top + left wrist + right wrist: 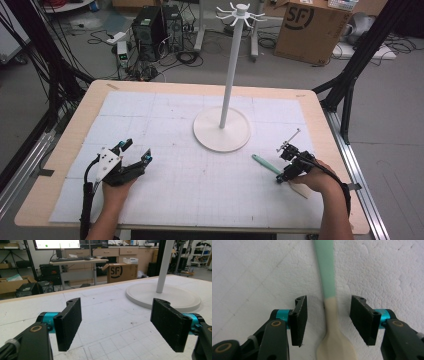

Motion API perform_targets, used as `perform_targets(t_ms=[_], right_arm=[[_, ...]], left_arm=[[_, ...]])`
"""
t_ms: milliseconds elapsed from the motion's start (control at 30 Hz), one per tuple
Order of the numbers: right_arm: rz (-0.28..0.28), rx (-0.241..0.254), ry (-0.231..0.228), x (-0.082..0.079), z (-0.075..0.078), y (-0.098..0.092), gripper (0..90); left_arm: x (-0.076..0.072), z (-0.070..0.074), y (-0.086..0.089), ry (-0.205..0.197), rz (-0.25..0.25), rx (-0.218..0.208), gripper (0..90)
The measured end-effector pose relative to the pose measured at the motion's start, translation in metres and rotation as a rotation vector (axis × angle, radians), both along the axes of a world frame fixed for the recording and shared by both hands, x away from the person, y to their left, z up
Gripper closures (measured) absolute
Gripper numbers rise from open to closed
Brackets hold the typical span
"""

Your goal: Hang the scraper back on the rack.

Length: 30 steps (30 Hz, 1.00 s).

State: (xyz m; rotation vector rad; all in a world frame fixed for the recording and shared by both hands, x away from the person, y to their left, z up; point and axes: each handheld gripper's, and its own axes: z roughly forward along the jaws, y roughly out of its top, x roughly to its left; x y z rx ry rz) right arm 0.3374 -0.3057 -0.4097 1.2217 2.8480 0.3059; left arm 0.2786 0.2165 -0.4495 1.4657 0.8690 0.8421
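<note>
Right gripper (328,315) is down over the spatula (329,290), jaws apart on either side of its neck, where the green handle meets the cream blade, and not pinching it. The spatula lies flat on the white mat (175,175), right of the white stand (222,129). The right hand (320,175) angles in from the table's right edge. Left gripper (136,151) sits wide open with nothing in it, left hand (117,192) low over the mat, well apart.

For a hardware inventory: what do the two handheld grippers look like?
Both have black bodies, flat black rectangular fingers on turquoise mounts, and brass-coloured pivots. The left gripper carries a grey three-cornered plate; a black cable trails from it. The right gripper trails a black cable too.
</note>
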Motion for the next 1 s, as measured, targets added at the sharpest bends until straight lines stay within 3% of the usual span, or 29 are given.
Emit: perform_targets(t_ms=[200, 367, 633, 767, 1000], right_arm=[[0.017, -0.060, -0.013, 0.000, 0.000, 0.006, 52.2], [0.034, -0.083, -0.019, -0.002, 0.001, 0.010, 56.3], [0.025, -0.073, -0.003, -0.001, 0.002, 0.011, 65.9], [0.021, -0.069, -0.012, 0.000, 0.002, 0.011, 74.8], [0.014, -0.053, -0.025, -0.001, 0.001, 0.009, 79.5]], left_arm=[[0.000, 0.000, 0.000, -0.001, 0.002, 0.001, 25.6], [0.000, 0.000, 0.000, 0.001, 0.001, 0.000, 25.6], [0.000, 0.000, 0.000, 0.000, 0.001, 0.001, 25.6], [0.000, 0.000, 0.000, 0.000, 0.001, 0.002, 25.6], [0.000, 0.000, 0.000, 0.000, 0.001, 0.001, 25.6]])
